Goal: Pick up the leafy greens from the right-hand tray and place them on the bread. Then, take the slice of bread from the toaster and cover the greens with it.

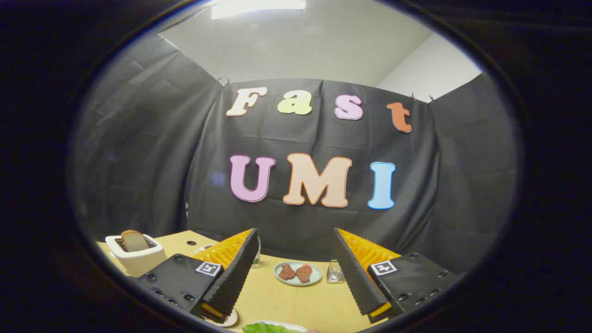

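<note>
Your gripper (296, 270) fingers spread wide, holding nothing. Greens (268, 328) bright, leafy, on near plate between the fingers. Brown bread slice (134, 240) upright in white toaster (136, 259), far left. No readable labels.

The toaster (137, 258) at the far left is white, with a brown slice of bread (134, 240) in its slot. On the pale yellow wooden table (286, 303), a light blue-grey plate (298, 279) holds two reddish-brown pieces of meat (295, 272). The near leafy greens (266, 328) are bright green.
</note>
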